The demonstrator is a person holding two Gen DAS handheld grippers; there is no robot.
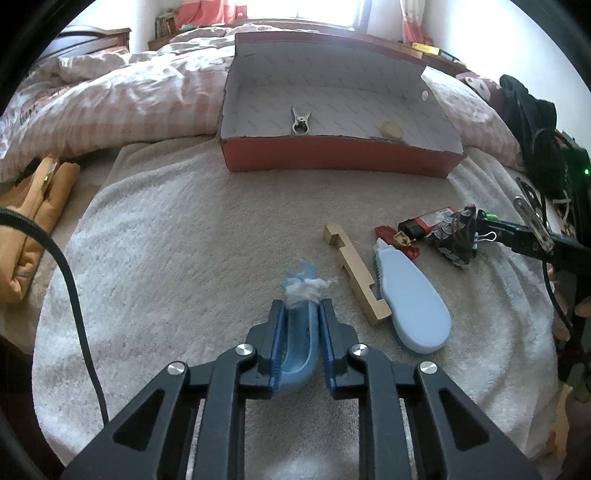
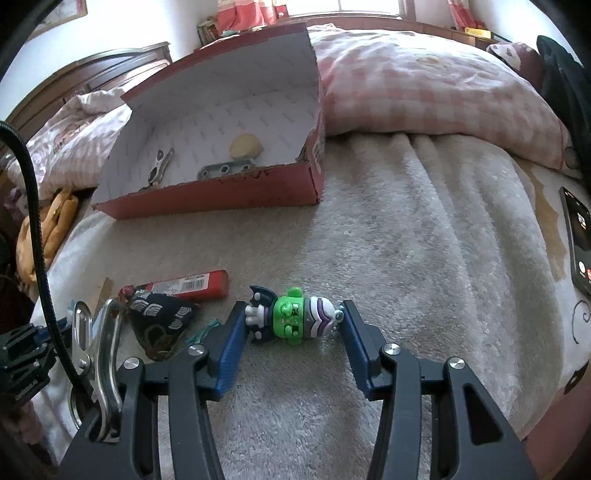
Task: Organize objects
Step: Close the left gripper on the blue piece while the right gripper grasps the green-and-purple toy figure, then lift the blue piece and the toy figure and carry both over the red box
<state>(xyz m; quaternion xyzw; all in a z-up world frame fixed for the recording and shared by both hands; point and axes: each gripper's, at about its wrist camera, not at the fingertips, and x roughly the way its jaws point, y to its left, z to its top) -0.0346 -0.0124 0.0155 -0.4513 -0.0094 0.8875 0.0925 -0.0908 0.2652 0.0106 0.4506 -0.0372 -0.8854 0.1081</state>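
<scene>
While both grippers are hanging low over the bed, the scene is reading like this, near to far:

Left gripper [image 1: 302,306]: jaws clamping a curved light-blue plastic piece [image 1: 300,350] w/ a white fluffy tuft [image 1: 306,286] sticking out past the tips.

Right gripper [image 2: 291,321]: pads standing at either end of a green-and-purple toy figure [image 2: 291,317] lying sideways on the towel; left pad touching it, right pad at its end, can't tell if it's pressing.

Surface: a cream terry towel [image 1: 177,258] is covering the bed, wrinkling into ridges on the right-wrist side.

Loose items: a notched wooden block [image 1: 356,273] is lying just beside a pale-blue oval gadget [image 1: 413,306]; beyond them a red lighter [image 2: 192,286] and a dark patterned pouch [image 2: 159,323] are touching.

Box: a red cardboard box [image 1: 332,155], white inside, is sitting at the towel's far edge, holding a metal clip [image 1: 301,120], a round yellowish piece [image 1: 391,129] and a grey metal plate [image 2: 225,170].

Room: a pink checked duvet [image 1: 110,99] is bunching behind the box; orange fabric [image 1: 33,229] lying at the left; a phone [image 2: 576,240] lying at the right; a bright window w/ pink curtains [image 2: 240,14] is glowing at the back.
</scene>
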